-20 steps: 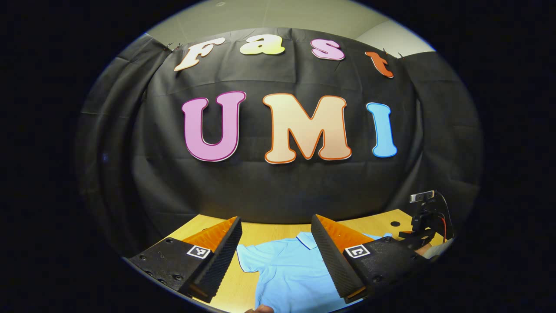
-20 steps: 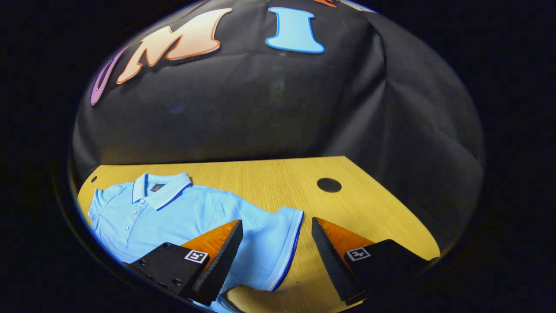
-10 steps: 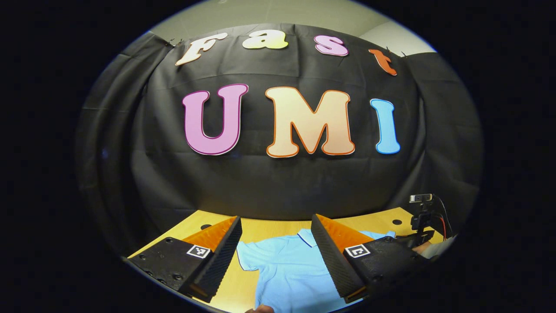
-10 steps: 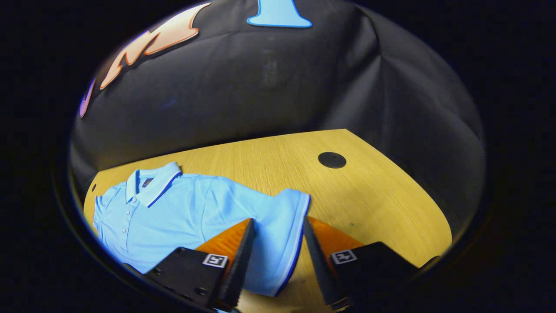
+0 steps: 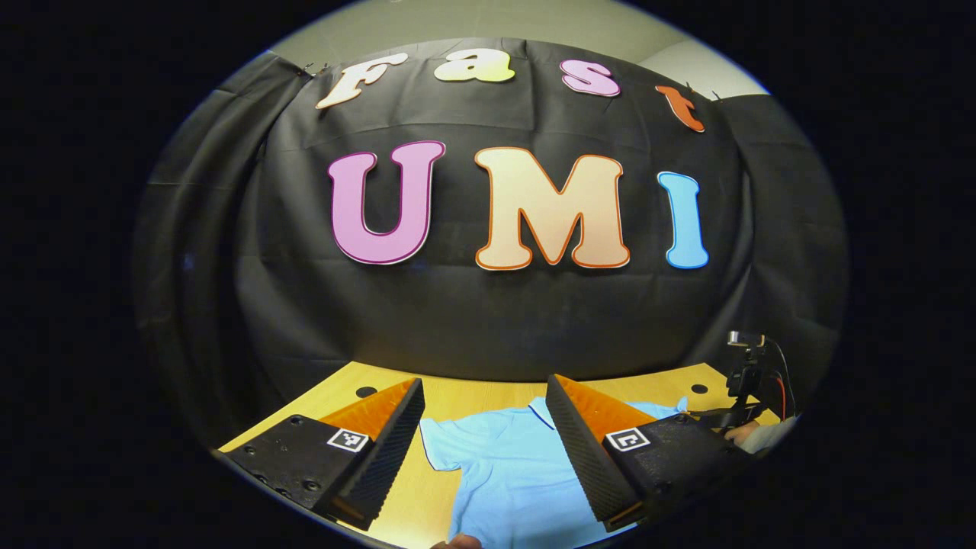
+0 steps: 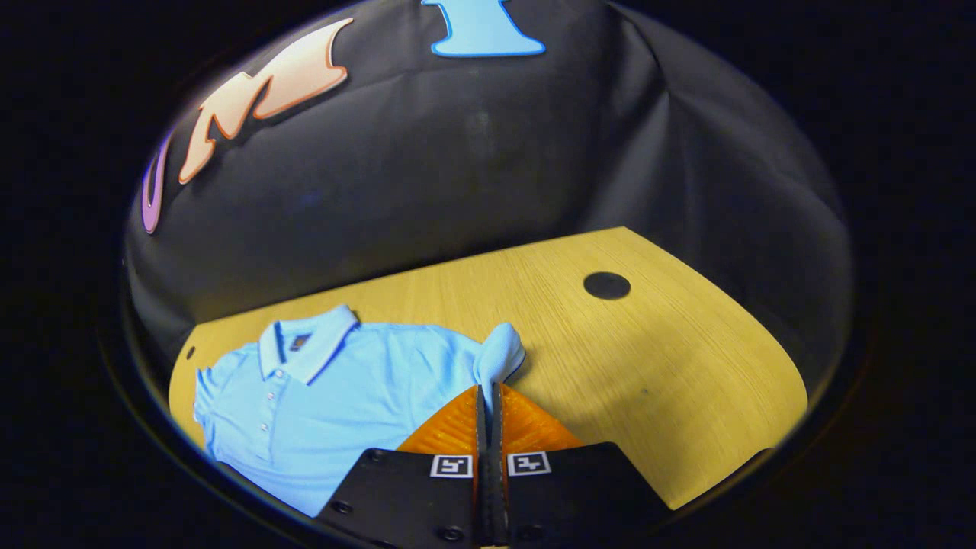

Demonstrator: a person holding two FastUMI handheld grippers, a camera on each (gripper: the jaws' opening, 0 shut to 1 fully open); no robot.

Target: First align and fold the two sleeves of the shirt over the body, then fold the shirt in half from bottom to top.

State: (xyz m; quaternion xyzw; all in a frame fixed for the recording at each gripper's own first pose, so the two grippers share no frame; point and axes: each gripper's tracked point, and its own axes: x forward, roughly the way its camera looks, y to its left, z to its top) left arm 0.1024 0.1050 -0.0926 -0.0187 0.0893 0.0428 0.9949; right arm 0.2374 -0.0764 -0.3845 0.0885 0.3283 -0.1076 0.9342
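A light-blue polo shirt (image 6: 343,396) lies flat, collar toward the wall, on the wooden table (image 6: 671,366); thin and limp, it likely drapes when lifted. The right gripper (image 6: 488,400) pinches its bunched sleeve (image 6: 499,354), a sound hold near the cuff. The left gripper (image 5: 484,446) hovers with fingers wide.

Dim, sharp, fisheye-warped edges

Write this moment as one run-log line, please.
stage: first sleeve fold | right gripper: shut on sleeve | left gripper: open above shirt
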